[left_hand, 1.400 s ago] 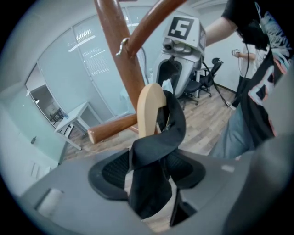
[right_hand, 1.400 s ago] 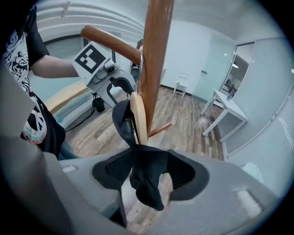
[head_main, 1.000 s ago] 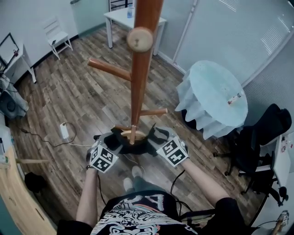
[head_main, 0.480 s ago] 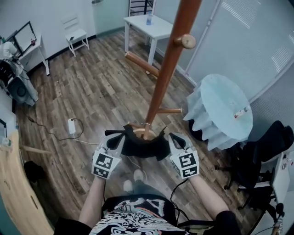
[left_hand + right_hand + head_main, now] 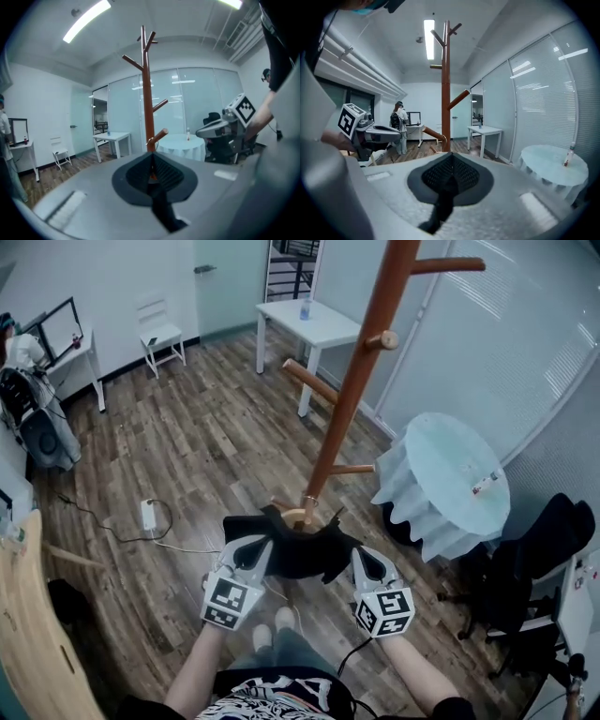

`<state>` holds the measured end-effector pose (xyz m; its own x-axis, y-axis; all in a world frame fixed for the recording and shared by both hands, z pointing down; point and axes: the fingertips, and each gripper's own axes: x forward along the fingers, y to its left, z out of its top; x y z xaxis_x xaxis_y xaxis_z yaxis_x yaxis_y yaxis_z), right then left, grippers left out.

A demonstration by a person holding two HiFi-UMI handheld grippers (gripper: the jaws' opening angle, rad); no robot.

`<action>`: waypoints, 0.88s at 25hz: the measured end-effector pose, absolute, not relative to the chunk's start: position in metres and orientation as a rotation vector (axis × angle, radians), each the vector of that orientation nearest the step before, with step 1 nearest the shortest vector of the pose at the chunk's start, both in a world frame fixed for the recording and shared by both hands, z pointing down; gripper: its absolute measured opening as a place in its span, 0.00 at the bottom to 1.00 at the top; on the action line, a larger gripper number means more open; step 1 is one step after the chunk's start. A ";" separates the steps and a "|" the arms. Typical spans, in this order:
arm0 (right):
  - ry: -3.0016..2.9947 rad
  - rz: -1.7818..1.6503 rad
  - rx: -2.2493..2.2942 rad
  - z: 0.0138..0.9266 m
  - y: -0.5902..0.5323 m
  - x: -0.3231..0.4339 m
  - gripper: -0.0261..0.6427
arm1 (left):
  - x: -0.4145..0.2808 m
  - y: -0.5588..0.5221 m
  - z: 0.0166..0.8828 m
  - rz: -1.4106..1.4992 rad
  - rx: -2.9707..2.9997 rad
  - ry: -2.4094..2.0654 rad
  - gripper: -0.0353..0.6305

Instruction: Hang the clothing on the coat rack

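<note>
A black garment [image 5: 302, 551] hangs stretched between my two grippers, just in front of the foot of the wooden coat rack [image 5: 349, 399]. My left gripper [image 5: 266, 547] is shut on the garment's left edge, and a dark strip of cloth [image 5: 158, 199] shows pinched in its jaws [image 5: 152, 174]. At the garment's right edge my right gripper [image 5: 350, 557] is shut too, with black cloth [image 5: 442, 199] caught between its jaws [image 5: 450, 176]. The rack [image 5: 147, 93] stands upright ahead, its pegs angled upward. It also rises tall [image 5: 446, 84] in the right gripper view.
A round table with a pale cloth [image 5: 441, 474] stands right of the rack, with a black office chair [image 5: 539, 549] beyond it. A white table [image 5: 314, 324] and a white chair [image 5: 159, 334] stand at the back. A power strip [image 5: 148, 514] and its cable lie on the floor.
Both grippers have closed on the garment and drawn it back from around the rack's foot toward the person. The head view has tilted up, so more of the rack shows.
</note>
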<state>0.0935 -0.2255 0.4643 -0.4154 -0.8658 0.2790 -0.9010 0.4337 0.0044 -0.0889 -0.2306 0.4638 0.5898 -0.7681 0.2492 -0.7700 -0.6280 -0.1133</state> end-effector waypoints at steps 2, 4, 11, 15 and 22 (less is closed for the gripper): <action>-2.450 0.163 1.523 0.460 -0.212 0.086 0.04 | -0.090 -0.220 0.463 0.421 2.794 -1.363 0.04; -2.454 0.134 1.501 0.456 -0.198 0.080 0.04 | -0.092 -0.208 0.460 0.397 2.790 -1.377 0.04; -2.485 0.137 1.499 0.452 -0.161 0.086 0.04 | -0.090 -0.176 0.435 0.263 2.768 -1.456 0.04; -2.517 0.140 1.511 0.441 -0.134 0.094 0.04 | -0.081 -0.143 0.431 0.291 2.762 -1.464 0.04; -2.535 0.091 1.486 0.427 -0.089 0.091 0.04 | -0.085 -0.094 0.420 0.271 2.720 -1.514 0.04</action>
<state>0.0912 -0.0890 0.4272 -0.4737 -0.8568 0.2036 -0.8692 0.4921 0.0483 -0.0848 -0.0944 0.4200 0.5152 -0.8421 0.1595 -0.8451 -0.5301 -0.0693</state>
